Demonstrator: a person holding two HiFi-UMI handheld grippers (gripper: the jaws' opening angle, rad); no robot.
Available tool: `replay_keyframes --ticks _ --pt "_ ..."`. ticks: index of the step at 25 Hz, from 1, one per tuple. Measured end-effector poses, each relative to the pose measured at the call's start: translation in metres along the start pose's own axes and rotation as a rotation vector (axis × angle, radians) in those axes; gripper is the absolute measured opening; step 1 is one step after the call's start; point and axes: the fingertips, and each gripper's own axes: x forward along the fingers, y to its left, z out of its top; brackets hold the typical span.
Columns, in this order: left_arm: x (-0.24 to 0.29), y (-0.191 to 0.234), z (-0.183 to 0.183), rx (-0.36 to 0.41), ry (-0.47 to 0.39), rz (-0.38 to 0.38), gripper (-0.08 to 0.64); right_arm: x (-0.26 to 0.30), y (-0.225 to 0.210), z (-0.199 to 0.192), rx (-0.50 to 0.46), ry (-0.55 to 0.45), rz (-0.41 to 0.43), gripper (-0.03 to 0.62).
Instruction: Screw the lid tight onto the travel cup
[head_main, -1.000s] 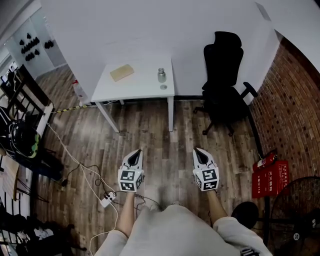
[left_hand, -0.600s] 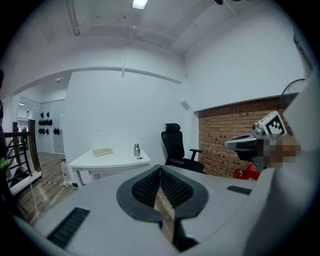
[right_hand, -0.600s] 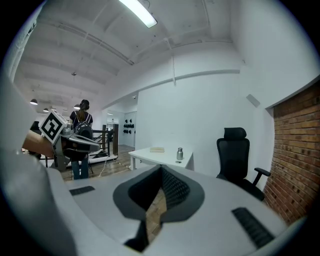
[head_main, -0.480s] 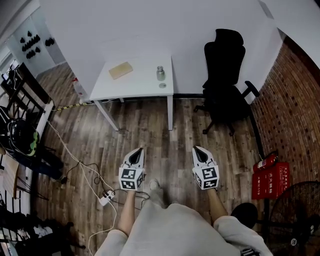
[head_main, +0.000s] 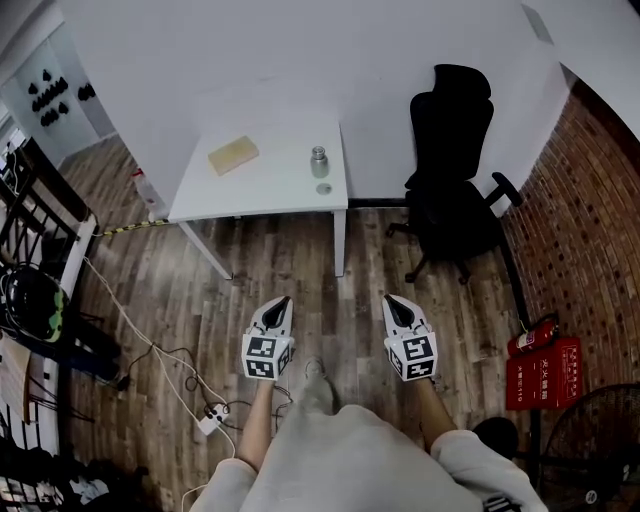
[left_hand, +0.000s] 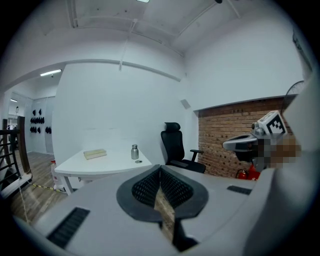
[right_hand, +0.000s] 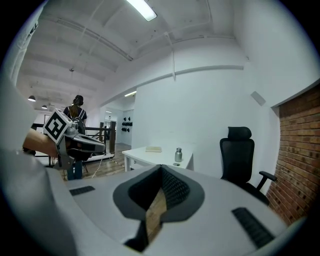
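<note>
Brown wood-plank floor fills most of the head view, and I stand on it well back from the work. White rectangular table sits ahead of me against the white wall. Black high-back office chair stands just right of it.

My left gripper and right gripper are held out side by side over the floor, both pointing toward the table. Both have their jaws closed pad to pad with nothing between them.

Tan flat rectangular block lies on the table's left part, not task-relevant.

Small steel cylindrical travel cup stands upright near the table's right edge, long axis vertical. It is well apart from both grippers, straight ahead and between their two lines. It looks slightly closer to the left one, though the margin is small.

Small round grey lid lies flat on the table just beside the cup, on the side facing me, apart from it. Lid is off, so nothing is screwed yet.

My read: I need to close the gap first, then either hand can reach.
</note>
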Motion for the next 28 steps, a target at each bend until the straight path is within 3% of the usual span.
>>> replay_keyframes --ticks 15,28 --pt "0.149 0.124 0.069 0.007 -0.025 -0.095 0.009 0.179 -0.04 0.065 -0.007 0.018 -0.055 -0.002" --pt "0.231 0.203 0.08 0.007 -0.015 -0.17 0.009 0.277 -0.056 0.077 -0.009 0.055 -0.117 -0.002"
